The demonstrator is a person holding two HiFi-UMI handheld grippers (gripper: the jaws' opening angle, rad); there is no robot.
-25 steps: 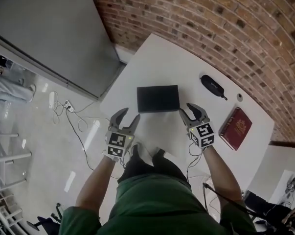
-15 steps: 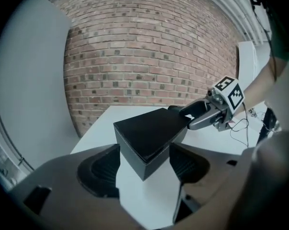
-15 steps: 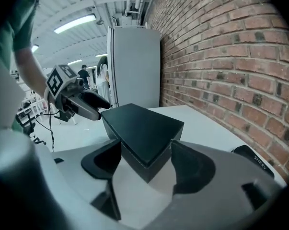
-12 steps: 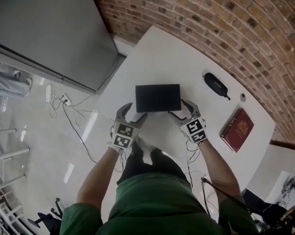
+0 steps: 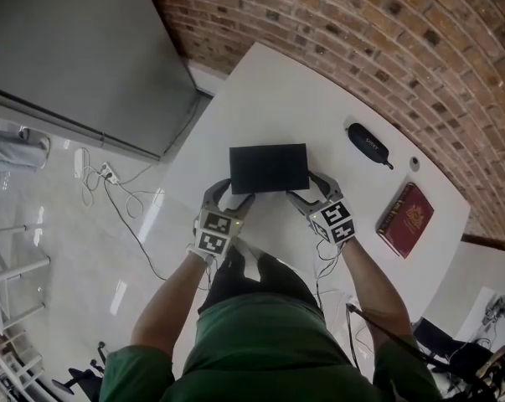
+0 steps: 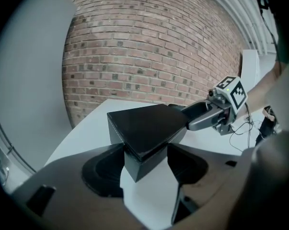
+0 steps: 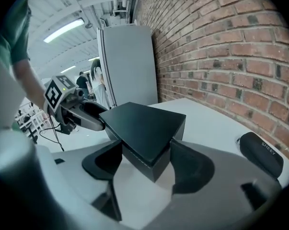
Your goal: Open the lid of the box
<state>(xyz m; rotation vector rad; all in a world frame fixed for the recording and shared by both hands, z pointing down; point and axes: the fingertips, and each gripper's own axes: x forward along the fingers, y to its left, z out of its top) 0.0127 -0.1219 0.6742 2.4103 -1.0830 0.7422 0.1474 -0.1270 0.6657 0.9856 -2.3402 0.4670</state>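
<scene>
In the head view, the black box (image 5: 268, 167) lies flat in the middle of the frame on the white table (image 5: 277, 99), with its lid down. The left hand-held gripper (image 5: 229, 195) is at the box's lower left corner and the right hand-held gripper (image 5: 308, 189) at its lower right corner. A black case (image 5: 368, 145) lies to the right of the box near the brick wall (image 5: 386, 32), and a red book (image 5: 404, 219) lies at the right edge of the table. In the left gripper view, a corner of the box stands between the two dark jaws, which are closing on it. The left jaw is right at the box's side, while the right one is just beside it, and I cannot tell whether either presses. The right hand-held gripper reaches in at the far corner in the right of the frame. In the right gripper view, the jaws likewise straddle a box corner and are closing, the pads just beside its sides.
</scene>
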